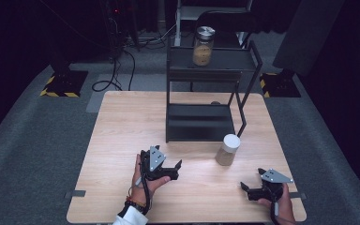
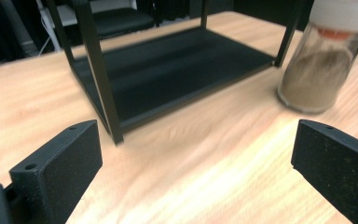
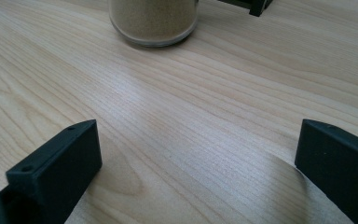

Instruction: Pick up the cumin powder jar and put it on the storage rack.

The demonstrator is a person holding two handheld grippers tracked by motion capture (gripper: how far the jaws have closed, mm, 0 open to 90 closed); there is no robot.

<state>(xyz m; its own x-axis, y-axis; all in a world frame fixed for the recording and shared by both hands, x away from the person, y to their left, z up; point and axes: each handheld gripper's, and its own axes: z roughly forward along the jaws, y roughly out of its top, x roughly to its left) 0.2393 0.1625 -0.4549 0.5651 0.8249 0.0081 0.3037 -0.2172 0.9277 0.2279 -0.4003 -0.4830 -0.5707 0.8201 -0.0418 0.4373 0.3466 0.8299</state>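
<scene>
Your left gripper (image 1: 177,169) sits low over the wooden table (image 1: 122,140), near its front edge and left of centre, with its jaws spread wide apart and nothing between them. Your left hand (image 1: 143,180) wraps around its body from below, a white sleeve cuff (image 1: 129,216) showing at the wrist. In the left gripper view the two black jaws frame bare tabletop, and beyond them, to the right, stands the white-lidded jar (image 2: 324,60).

Your right gripper (image 1: 251,183) rests near the table's front right corner, jaws also wide apart and holding nothing, with your right hand (image 1: 281,204) gripping it from behind. In the right gripper view the base of the jar shows at the top, well ahead of the jaws.

The white-lidded jar (image 1: 228,150) stands upright on the table, between the two grippers and farther from you, clear of both. It is glass with a tan powder inside. It stands just beside the front right leg of a black two-tier metal rack (image 1: 201,123). On the rack's upper shelf stands a second glass jar (image 1: 203,46) with a silver lid, also upright.
</scene>
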